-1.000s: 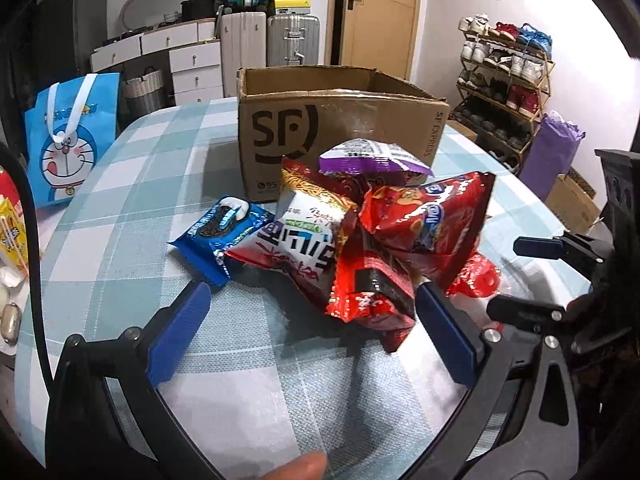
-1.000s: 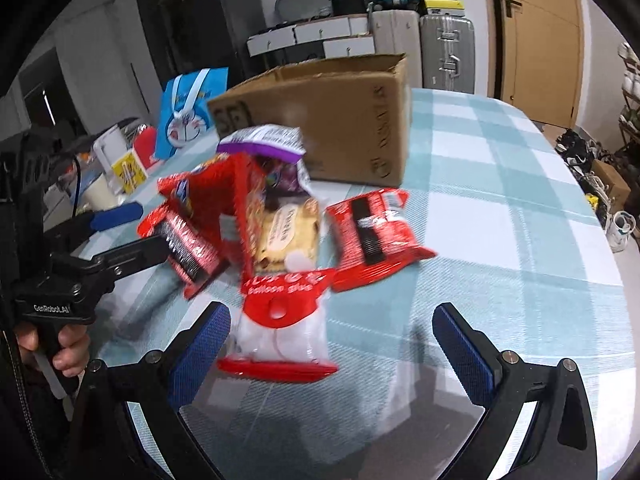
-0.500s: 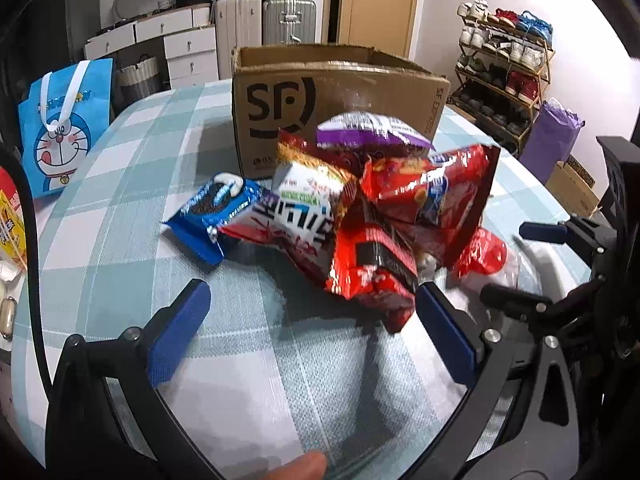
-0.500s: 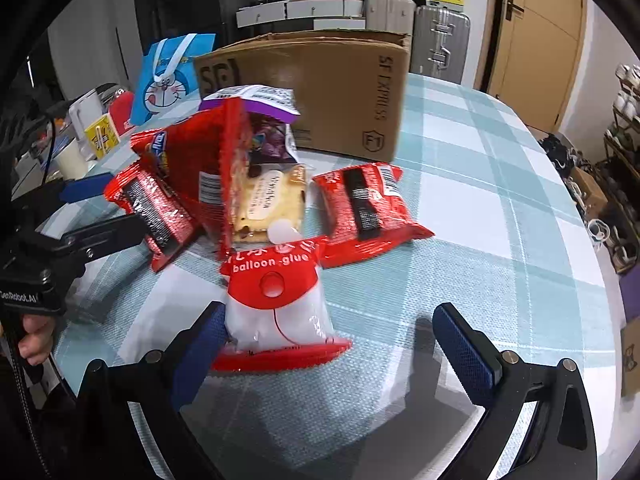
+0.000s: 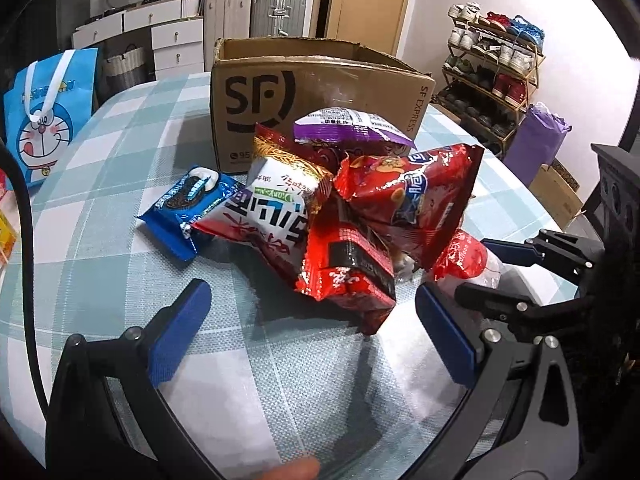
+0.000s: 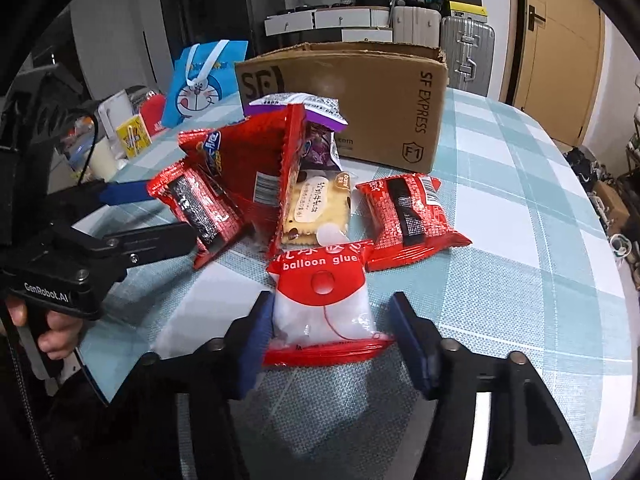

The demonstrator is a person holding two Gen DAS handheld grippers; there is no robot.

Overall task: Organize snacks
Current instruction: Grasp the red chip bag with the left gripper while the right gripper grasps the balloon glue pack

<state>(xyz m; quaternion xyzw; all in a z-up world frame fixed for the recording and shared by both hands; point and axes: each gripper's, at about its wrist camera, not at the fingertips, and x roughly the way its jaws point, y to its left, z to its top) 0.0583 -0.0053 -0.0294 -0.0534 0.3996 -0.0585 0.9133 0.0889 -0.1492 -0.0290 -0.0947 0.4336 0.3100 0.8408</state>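
A pile of snack packs lies on the checked table in front of a brown SF cardboard box (image 5: 320, 92), which also shows in the right wrist view (image 6: 360, 96). My right gripper (image 6: 326, 334) has its pads on either side of a red and clear balloon glue pack (image 6: 324, 304), still apart and narrowing. My left gripper (image 5: 312, 324) is open just short of a small red and black pack (image 5: 348, 272). A large red bag (image 5: 408, 204), a white and red noodle pack (image 5: 276, 208), a blue cookie pack (image 5: 188, 208) and a purple bag (image 5: 348, 124) lie in the pile.
A blue Doraemon bag (image 5: 44, 112) stands at the table's left. A cracker pack (image 6: 316, 208) and another red and black pack (image 6: 408, 220) lie by the box. Suitcases, drawers and a shoe rack (image 5: 488, 80) stand beyond the table.
My right gripper has moved forward over the balloon glue pack and its fingers have narrowed around it. My left gripper has moved closer to the pile.
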